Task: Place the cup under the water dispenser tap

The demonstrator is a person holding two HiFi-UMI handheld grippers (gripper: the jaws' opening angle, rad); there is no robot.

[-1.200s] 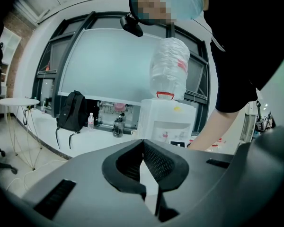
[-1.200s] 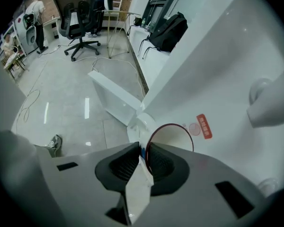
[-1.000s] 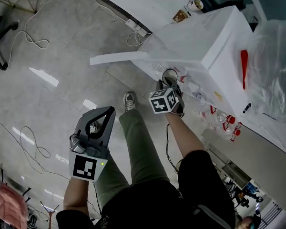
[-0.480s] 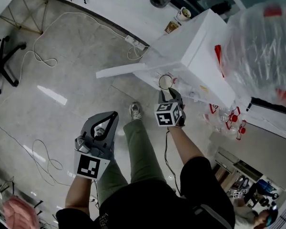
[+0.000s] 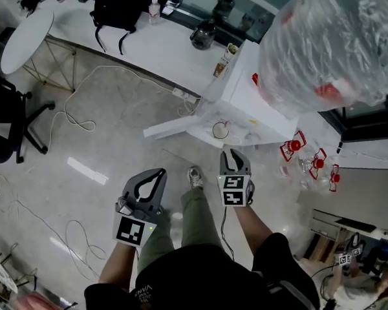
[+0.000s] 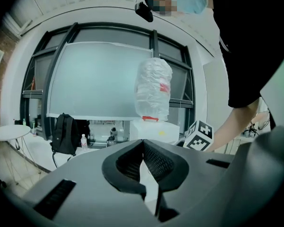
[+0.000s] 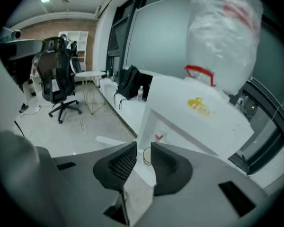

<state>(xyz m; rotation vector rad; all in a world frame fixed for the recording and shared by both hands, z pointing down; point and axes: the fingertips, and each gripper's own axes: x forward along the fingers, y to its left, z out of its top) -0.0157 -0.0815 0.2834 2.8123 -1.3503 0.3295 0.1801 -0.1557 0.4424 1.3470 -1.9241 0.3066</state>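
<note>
An office chair (image 5: 6, 124) stands far left of the water dispenser (image 5: 246, 99), on the grey floor (image 5: 84, 128), and a black backpack (image 5: 123, 2) sits on the counter (image 5: 161, 44) that runs up to the dispenser's left side. The left gripper (image 5: 154, 174) hangs low and well left of the dispenser, over the floor. Its own view shows the jaws pressed together at the tips with nothing between them (image 6: 143, 142). The right gripper (image 5: 235, 152) points at the dispenser's front. Its jaws stand a narrow gap apart and grip nothing (image 7: 143, 148). The cup (image 5: 220, 130) stands upright in the dispenser's recess, on the white ledge below the tap. It is just beyond the right gripper's tips and does not touch them. In the right gripper view it shows through the gap between the jaws (image 7: 146, 156). On top of the dispenser sits a large bottle (image 5: 323, 44) wrapped in clear plastic.
</note>
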